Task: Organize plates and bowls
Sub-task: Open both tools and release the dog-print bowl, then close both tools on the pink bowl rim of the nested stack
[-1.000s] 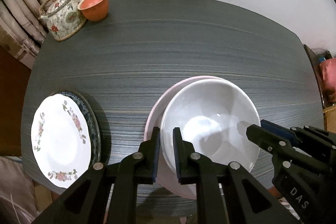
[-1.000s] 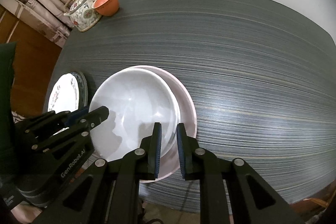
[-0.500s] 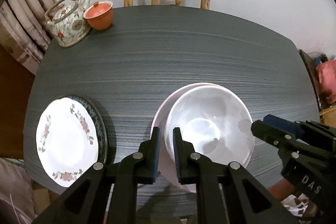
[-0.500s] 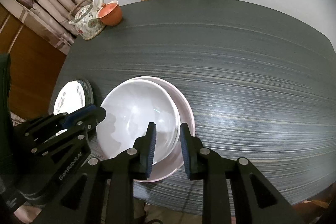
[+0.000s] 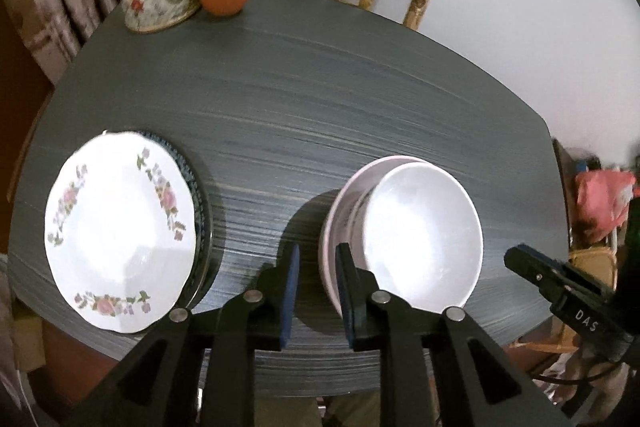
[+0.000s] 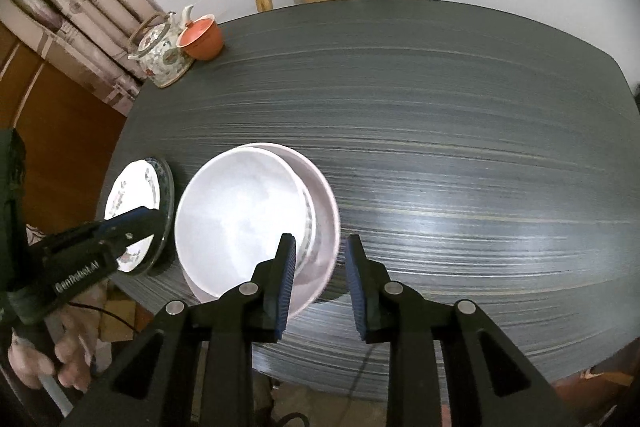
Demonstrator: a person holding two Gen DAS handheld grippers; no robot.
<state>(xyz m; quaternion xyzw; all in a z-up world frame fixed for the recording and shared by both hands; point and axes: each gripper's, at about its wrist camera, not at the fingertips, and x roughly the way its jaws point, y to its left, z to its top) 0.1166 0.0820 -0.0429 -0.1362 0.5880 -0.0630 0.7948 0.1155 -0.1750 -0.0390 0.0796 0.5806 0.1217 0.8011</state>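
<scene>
White bowl (image 5: 422,235) sat nested in pink bowl (image 5: 340,211), near edge of table (image 5: 320,99), right of floral plate (image 5: 120,235). Left gripper (image 5: 316,291) and right gripper (image 6: 320,283) had just opened, fingers apart, nothing pinched. Glazed ceramic prob. stiff, slick, breakable; best taken by the rim.

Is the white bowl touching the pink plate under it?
Touching. The right wrist view shows the white bowl resting inside the pink plate, with no gap visible between them.

- Left gripper (image 5: 316,281): black angular arms, blue ribbed pads, silver round screws, white "GenRobot.AI" lettering
- Right gripper (image 6: 320,277): same black build, blue pads, white "DAS" lettering, thin black cable
</scene>
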